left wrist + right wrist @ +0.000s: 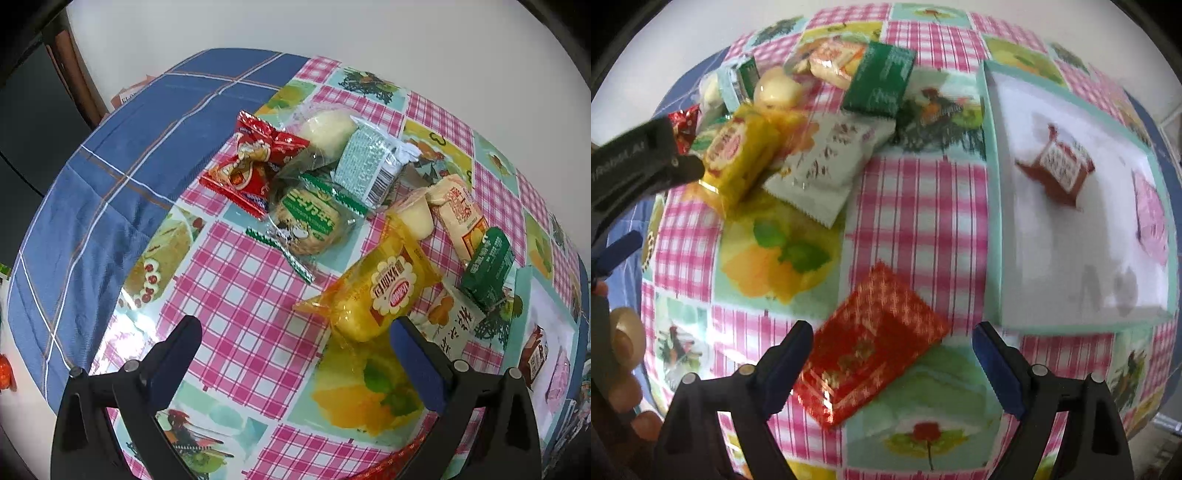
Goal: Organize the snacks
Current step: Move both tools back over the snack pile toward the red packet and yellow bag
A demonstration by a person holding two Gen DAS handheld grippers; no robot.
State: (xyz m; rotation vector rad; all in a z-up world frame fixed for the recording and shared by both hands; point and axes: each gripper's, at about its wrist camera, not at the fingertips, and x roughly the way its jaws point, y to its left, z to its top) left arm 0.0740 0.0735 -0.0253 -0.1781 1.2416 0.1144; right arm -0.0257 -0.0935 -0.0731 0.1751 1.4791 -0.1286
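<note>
Surface: a tabletop (236, 280) under a glossy cloth of pink check and fruit and flower panels; a blue plaid cloth (122, 177) covers its far left corner; a plain pale wall (332, 29) stands behind. Snacks lie heaped toward the far edge: a red packet (255, 166), a round biscuit in green-trimmed wrap (306, 221), a pale green-and-white pack (369, 162), a yellow cake packet (380, 291), a dark green pack (487, 266) and a white pouch (831, 162). A shallow mint-rimmed box (991, 206) sits at the right edge; 1 brown-red packet (1058, 166) lies inside it. A red-and-gold packet (868, 354) lies flat near the front edge, blurred. Left gripper (295, 332): jaws wide, nothing between them; its right finger stands just beside the yellow cake packet. Right gripper (890, 343): jaws wide, above the red-and-gold packet; contact cannot be told.
</note>
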